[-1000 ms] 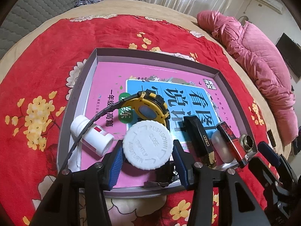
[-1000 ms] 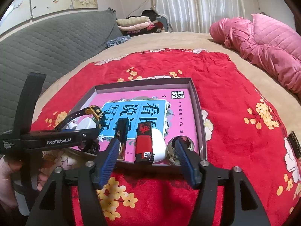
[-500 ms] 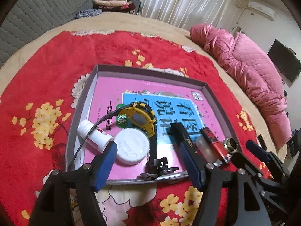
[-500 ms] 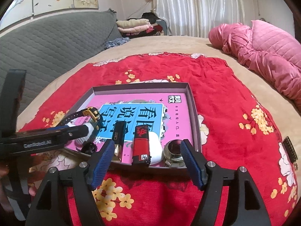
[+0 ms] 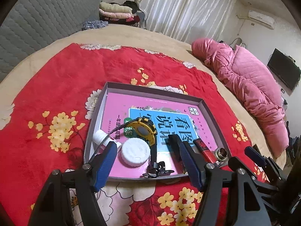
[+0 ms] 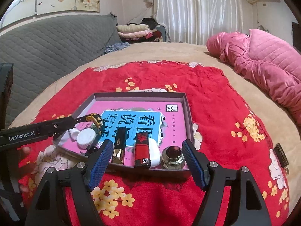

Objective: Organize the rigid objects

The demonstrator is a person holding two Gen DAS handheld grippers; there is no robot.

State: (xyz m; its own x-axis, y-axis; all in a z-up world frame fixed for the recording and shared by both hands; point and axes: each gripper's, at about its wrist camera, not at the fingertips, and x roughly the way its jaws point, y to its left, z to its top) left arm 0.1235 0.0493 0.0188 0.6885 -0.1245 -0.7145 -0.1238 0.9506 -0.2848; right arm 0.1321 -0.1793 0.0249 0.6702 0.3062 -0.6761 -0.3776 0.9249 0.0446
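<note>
Both grippers spread, nothing pinched: left gripper (image 5: 148, 162) jaws just opened, right gripper (image 6: 145, 162) widened too. White cap (image 5: 135, 154) lies in tray (image 5: 214, 113) w/ watch (image 5: 144, 130) beside it. We'd back the left one off straight, w/o snagging the strap.

Left tongs' blue finger (image 5: 105, 162) covers part of the small white bottle (image 5: 99, 137); the white case (image 6: 155, 151) hides behind the red lighter (image 6: 142, 151), perhaps an earbud case.

"GenRobot.AI" on left tool (image 6: 148, 166)
</note>
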